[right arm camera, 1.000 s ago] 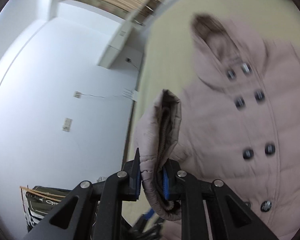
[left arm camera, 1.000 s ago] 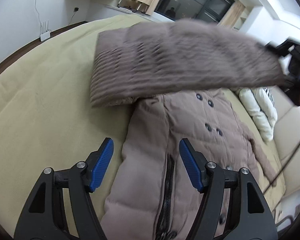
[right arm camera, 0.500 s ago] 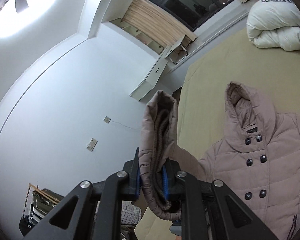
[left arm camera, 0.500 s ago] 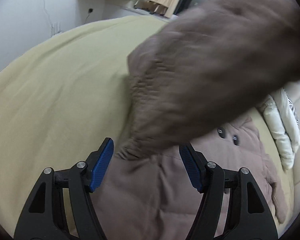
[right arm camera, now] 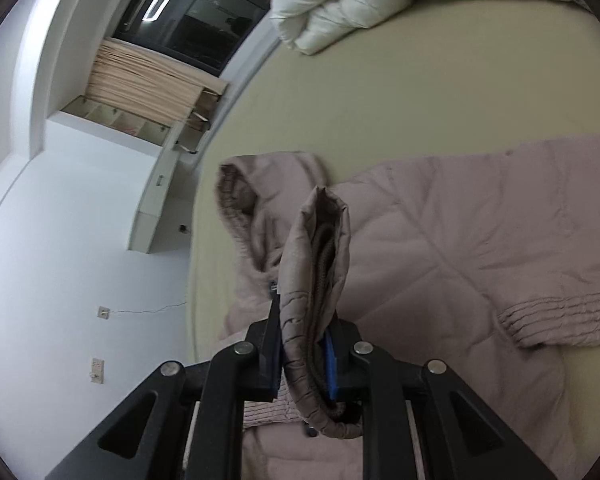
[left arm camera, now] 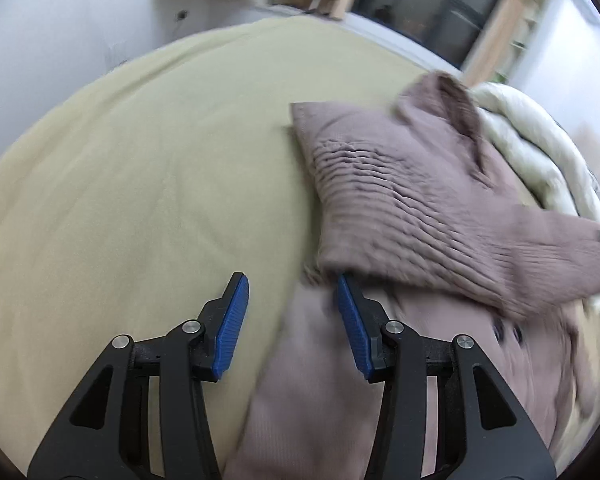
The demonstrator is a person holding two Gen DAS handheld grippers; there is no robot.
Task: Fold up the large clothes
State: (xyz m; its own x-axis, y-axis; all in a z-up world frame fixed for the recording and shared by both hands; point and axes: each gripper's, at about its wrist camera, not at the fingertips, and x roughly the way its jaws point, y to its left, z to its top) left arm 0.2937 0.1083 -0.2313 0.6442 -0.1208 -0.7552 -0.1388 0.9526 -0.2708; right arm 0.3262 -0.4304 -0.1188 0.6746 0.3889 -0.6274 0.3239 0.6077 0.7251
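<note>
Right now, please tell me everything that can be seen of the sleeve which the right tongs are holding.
The sleeve belongs to the dusty-pink padded coat lying on the beige bed cover. It looks quilted, with tightly gathered stitching toward the end and a darker ribbed knit cuff inside the opening. The right tongs are shut on the cuff end, and the sleeve is drawn across the coat's front. The open left tongs do not grip it.
</note>
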